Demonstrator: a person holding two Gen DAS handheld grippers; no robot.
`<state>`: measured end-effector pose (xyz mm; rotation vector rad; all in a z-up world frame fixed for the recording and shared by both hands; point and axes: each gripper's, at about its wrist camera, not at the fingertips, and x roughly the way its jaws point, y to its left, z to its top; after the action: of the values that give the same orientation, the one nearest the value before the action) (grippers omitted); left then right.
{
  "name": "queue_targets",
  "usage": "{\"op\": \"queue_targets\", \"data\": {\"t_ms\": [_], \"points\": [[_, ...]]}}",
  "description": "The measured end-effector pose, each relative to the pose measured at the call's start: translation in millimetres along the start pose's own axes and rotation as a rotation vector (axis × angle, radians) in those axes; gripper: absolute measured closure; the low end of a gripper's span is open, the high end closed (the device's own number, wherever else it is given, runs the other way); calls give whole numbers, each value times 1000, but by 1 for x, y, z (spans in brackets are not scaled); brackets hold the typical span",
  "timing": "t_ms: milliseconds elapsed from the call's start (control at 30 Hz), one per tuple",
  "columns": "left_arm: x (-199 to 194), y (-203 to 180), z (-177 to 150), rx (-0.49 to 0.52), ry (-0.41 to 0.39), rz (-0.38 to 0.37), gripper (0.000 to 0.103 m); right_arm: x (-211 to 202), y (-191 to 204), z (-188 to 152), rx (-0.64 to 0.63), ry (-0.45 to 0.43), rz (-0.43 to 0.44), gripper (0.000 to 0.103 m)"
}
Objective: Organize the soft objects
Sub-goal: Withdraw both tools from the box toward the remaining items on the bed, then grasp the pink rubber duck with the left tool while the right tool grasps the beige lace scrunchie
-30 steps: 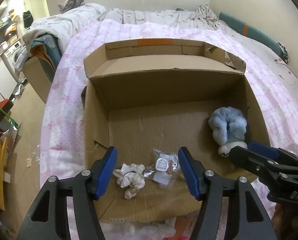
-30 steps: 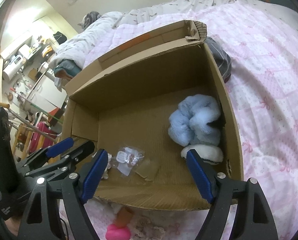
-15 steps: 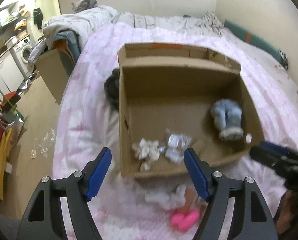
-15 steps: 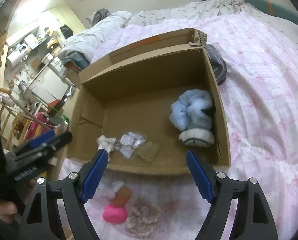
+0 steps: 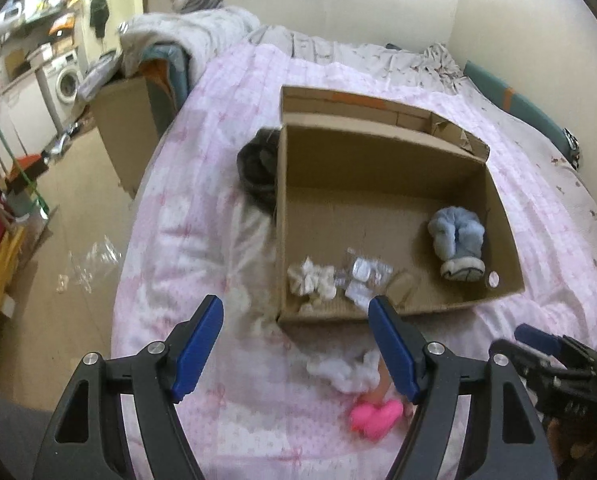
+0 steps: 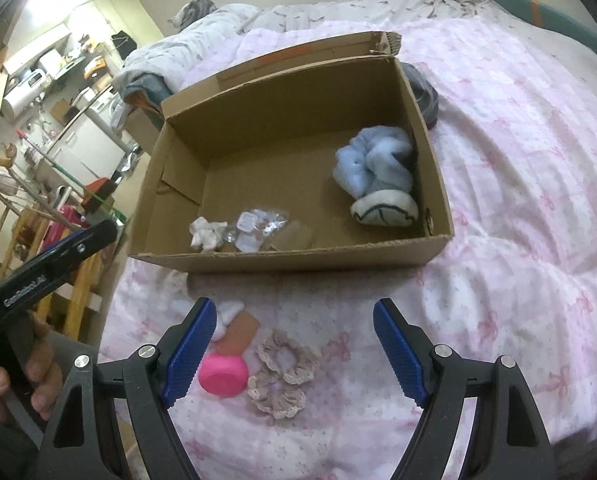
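Both sets of jaws stand wide apart and hold nothing. On the left gripper (image 5: 296,342) the jaws have just been opening, with only the pink quilt (image 5: 202,208) showing between them. The right gripper (image 6: 294,346) is spread over the bed too, its blue pads clear of everything.

And both have pulled back! A second ago each gripper hung over the cardboard box (image 5: 382,184), the left one straddling the white scrunchie (image 5: 312,280) and the clear packet (image 5: 364,276) on the box floor. Now the whole box sits out ahead of them, its near wall well beyond the pads. Inside, nothing has shifted: the white scrunchie and the packet lie side by side near the front wall, and the blue plush toy (image 6: 374,164) rests against the right wall.

The pull-back opens up the quilt in front of the box. A pink ball (image 6: 223,374) lies just beside the right gripper's left pad, a tan piece (image 6: 240,334) touches it, a bit of white fluff (image 6: 230,312) sits beyond that, and a beige lace scrunchie (image 6: 284,372) lies right next to the ball, between the right gripper's pads. A hand (image 6: 22,376) grips the left tool's handle at the edge of the right view.
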<state>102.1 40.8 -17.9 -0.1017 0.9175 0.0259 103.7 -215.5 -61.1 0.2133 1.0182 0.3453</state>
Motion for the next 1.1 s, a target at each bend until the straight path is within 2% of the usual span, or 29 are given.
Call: {"op": "queue_targets", "data": {"t_ms": [100,233,367,467,600,700,767,900,1000,1033,1100], "points": [[2,6,-7,-37,30,7,30,-1,0,-1,11,-5,2,17],[-1,12,-13,-75,24,35,30,-9,-1,1,11,-29,9,17],[0,15,-21,-98,48,35,30,-10,-13,0,68,-20,26,17],[12,11,-31,-88,116,28,30,-13,-20,0,99,-19,34,17],[35,-5,-49,-65,245,-51,30,-12,-24,-3,121,4,27,17],[52,-32,-64,27,331,-111,30,-7,-28,-6,142,33,28,17],[60,-49,-74,91,380,-119,30,-5,-29,-6,149,41,23,17],[69,-64,-82,123,395,-117,30,-2,-33,-6,170,49,24,17],[81,-65,-85,93,425,-118,30,1,-34,-7,175,60,15,17],[84,-65,-83,83,434,-120,33,2,-34,-7,177,64,12,17],[88,-62,-84,55,464,-141,49,3,-35,-8,177,69,3,17]]}}
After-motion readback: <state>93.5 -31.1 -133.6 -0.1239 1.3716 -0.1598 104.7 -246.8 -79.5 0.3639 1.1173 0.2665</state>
